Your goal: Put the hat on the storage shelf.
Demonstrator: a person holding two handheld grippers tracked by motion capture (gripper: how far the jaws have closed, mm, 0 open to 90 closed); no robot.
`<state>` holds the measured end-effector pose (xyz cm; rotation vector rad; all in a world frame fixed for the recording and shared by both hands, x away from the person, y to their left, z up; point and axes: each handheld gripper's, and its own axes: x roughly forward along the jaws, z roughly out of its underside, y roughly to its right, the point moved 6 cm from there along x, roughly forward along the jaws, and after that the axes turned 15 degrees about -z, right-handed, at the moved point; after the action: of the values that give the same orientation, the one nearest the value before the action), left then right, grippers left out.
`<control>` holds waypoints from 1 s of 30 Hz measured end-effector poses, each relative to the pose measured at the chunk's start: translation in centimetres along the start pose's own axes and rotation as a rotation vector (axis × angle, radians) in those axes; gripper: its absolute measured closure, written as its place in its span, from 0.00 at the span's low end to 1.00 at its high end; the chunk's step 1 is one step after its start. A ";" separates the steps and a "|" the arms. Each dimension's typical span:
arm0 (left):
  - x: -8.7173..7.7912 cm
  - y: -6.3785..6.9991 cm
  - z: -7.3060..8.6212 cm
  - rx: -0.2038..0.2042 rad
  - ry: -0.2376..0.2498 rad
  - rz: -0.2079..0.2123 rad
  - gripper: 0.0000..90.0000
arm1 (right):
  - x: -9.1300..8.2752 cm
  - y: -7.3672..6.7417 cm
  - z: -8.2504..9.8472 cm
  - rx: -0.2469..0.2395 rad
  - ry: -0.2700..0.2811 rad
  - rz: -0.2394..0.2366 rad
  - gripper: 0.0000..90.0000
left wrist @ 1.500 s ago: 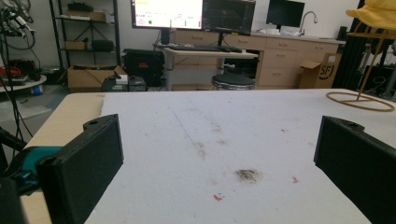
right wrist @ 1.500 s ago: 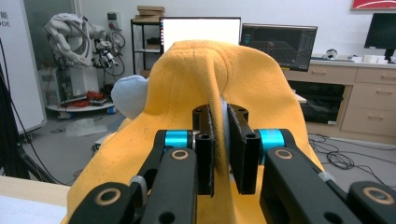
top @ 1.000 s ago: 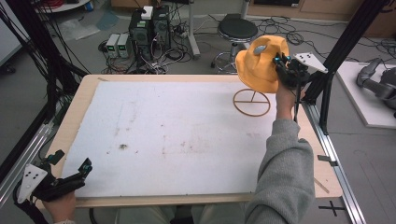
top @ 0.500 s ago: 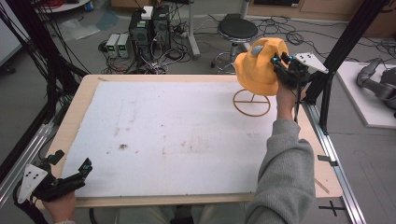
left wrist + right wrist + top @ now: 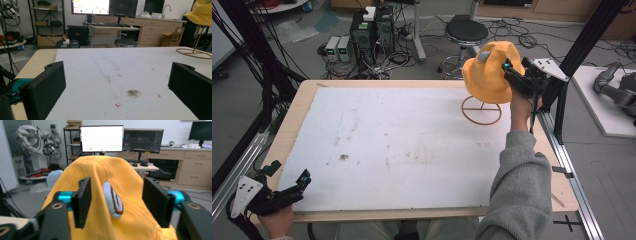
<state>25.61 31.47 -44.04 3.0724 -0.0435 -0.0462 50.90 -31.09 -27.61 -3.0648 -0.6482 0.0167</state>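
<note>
While the left gripper (image 5: 287,182) was held wide open and empty at the table's (image 5: 422,135) near corner, the soft, light hat (image 5: 488,70), perched on its stand (image 5: 482,110), was straddled by the right gripper's (image 5: 512,75) parted jaws, its crown fold judged the likeliest hold.

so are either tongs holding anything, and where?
Neither. Right tongs stand open around the yellow hat's crown on its stand; left tongs open, idle.

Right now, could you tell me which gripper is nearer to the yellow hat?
Right. The right gripper is at the yellow hat; the left gripper rests at the table's opposite near corner.
</note>
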 end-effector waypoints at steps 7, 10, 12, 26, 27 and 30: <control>0.0 0.1 0.0 0.003 -0.002 0.003 0.02 | -0.6 0.3 0.1 -0.003 -0.004 0.018 0.40; 0.0 0.1 0.0 0.004 -0.001 0.005 0.02 | -0.8 0.4 0.4 -0.004 -0.010 0.027 0.40; 0.0 0.1 0.0 0.002 0.001 0.004 0.02 | -0.8 0.4 0.6 -0.003 -0.005 0.027 0.40; -0.1 0.3 -0.1 0.001 0.005 0.008 0.02 | -3.2 -0.4 -0.9 -0.002 0.055 0.001 0.24; -0.1 0.3 -0.1 0.001 0.006 0.008 0.02 | -3.4 -0.5 -1.1 0.003 0.061 -0.001 0.23; -0.2 0.2 -0.1 0.000 0.007 0.008 0.02 | -4.2 -1.1 -1.5 -0.003 0.074 -0.010 0.20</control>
<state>25.43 31.26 -43.89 3.0720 -0.0551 -0.0343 46.65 -31.84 -26.02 -3.0482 -0.6598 -0.0968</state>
